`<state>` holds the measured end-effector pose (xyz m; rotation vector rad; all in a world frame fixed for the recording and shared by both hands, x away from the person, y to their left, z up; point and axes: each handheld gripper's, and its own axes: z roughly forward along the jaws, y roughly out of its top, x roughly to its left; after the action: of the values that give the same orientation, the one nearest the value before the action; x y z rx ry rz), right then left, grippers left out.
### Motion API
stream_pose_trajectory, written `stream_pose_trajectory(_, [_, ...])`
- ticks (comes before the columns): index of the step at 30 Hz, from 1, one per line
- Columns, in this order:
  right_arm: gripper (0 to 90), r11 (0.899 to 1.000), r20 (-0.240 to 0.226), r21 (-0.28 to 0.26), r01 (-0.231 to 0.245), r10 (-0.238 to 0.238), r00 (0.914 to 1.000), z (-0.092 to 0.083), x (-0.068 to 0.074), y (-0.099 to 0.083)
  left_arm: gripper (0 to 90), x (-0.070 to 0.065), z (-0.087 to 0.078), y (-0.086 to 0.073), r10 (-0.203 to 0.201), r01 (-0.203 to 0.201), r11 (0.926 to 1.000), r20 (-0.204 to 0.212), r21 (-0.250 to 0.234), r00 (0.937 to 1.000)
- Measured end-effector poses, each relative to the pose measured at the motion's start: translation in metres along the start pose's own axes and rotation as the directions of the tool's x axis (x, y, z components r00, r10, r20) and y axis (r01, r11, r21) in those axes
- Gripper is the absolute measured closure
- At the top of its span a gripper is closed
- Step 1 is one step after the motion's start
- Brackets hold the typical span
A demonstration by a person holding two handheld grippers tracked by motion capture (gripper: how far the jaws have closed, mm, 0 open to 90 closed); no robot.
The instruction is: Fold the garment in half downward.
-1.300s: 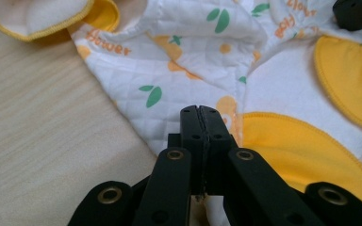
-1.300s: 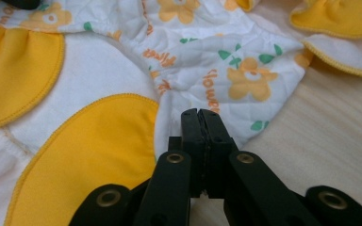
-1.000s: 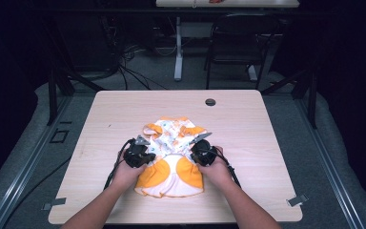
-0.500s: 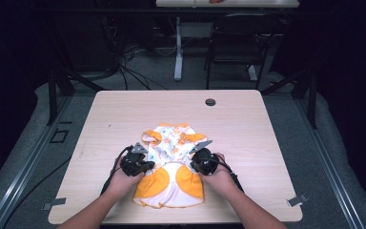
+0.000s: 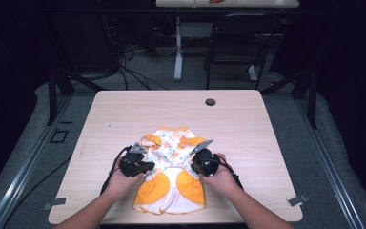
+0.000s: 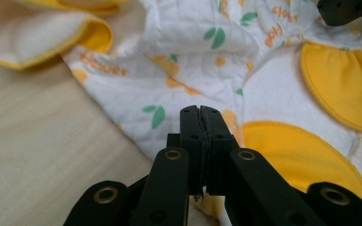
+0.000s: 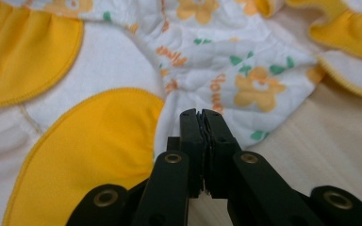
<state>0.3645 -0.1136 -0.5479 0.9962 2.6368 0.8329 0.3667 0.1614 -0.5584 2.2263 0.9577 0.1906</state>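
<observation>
**A:** How is the little garment expected to handle? And where should it be grabbed?

**B:** Light and floppy, judging by the look of it. It's soft quilted cloth, so no shape is going to be kept once it's lifted, and anything left hanging will sag and fold. Nothing fragile, not slippery either. A single layer is easily missed, though, so an edge should be pinched deep. The yellow-trimmed hems or the side seams are probably the best spots, one side per claw, so that it can be pulled flat.

**A:** Where is it lying, then?

**B:** It's spread on the near middle of the desk, a bit rumpled at the far end, right between the two hands. The left claw is parked at its left edge and the right claw at its right edge.

**A:** Is anything being held?

**B:** Doesn't look like it. In the left gripper view the left claw is clenched, jaws pressed together over the cloth, with no fold seen between them. Same story for the right claw in the right gripper view.

**A:** And the looks?

**B:** White, printed with orange flowers, green leaves and small orange lettering. Two big rounded yellow-orange patches are sewn on at the near end, and the openings at the far end are edged in orange.
</observation>
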Motion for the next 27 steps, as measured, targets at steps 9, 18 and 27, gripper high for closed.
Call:
stream_pose_trajectory(9, [81.1, 0.999, 0.017, -0.043, -0.031, 0.032, 0.9993, -0.003, -0.025, 0.038, 80.1, 0.021, -0.003, 0.042, -0.005, 0.004, 0.9991, -0.035, -0.042, 0.9994])
stream_pose_trajectory(18, [74.5, 0.999, 0.021, -0.041, -0.02, 0.021, 0.9995, 0.011, -0.041, 0.062, 70.2, 0.039, 0.006, 0.071, 0.002, -0.005, 0.9988, -0.063, -0.048, 0.998])
stream_pose_trajectory(27, [75.5, 0.998, 0.073, -0.046, -0.048, 0.052, 0.996, 0.026, -0.055, 0.071, 67.2, 0.058, 0.021, 0.075, -0.034, 0.031, 0.9986, -0.075, -0.043, 0.9966])
